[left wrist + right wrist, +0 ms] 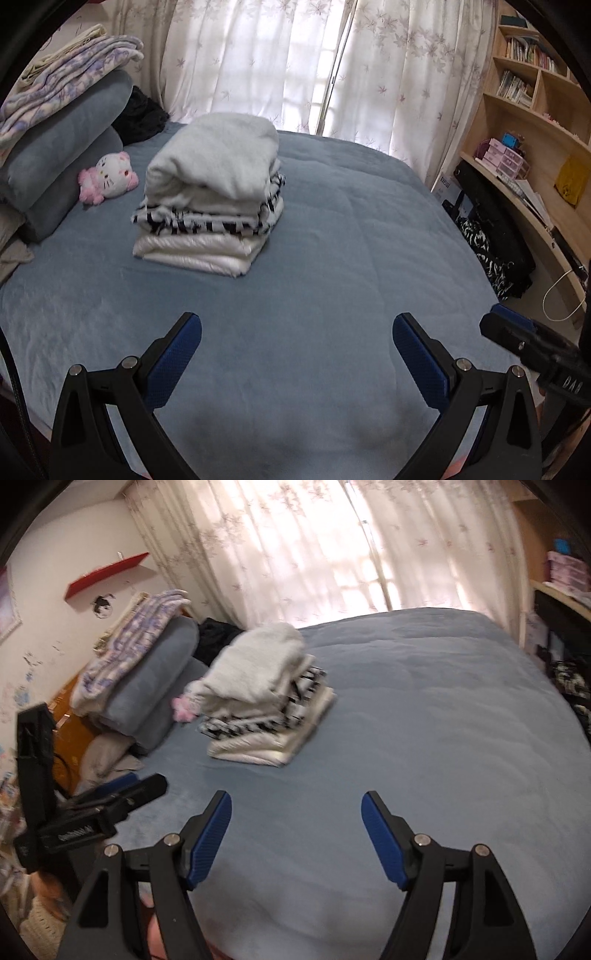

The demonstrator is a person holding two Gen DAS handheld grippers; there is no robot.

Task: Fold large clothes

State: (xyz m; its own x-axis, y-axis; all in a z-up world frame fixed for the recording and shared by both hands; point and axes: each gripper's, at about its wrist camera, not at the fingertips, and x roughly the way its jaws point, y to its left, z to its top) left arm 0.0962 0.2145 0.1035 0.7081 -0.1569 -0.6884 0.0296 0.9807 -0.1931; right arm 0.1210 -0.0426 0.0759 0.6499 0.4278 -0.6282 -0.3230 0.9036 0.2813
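Folded stack on the bed
Both tools, left tool (297,330) and right tool (296,808), gape wide, holding nothing; the stack (212,199) sits well beyond them, likely set aside as finished.

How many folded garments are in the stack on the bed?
3, as far as the layers show: a pale grey one on top, a black-and-white patterned one in the middle, a shiny white one at the bottom. Thinner pieces may be hidden between.

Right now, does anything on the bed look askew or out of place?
The folded pile is slightly untidy: the top white garment bulges and sits skewed over the black-and-white layer. Both claws are open and empty. Nothing else stands out.
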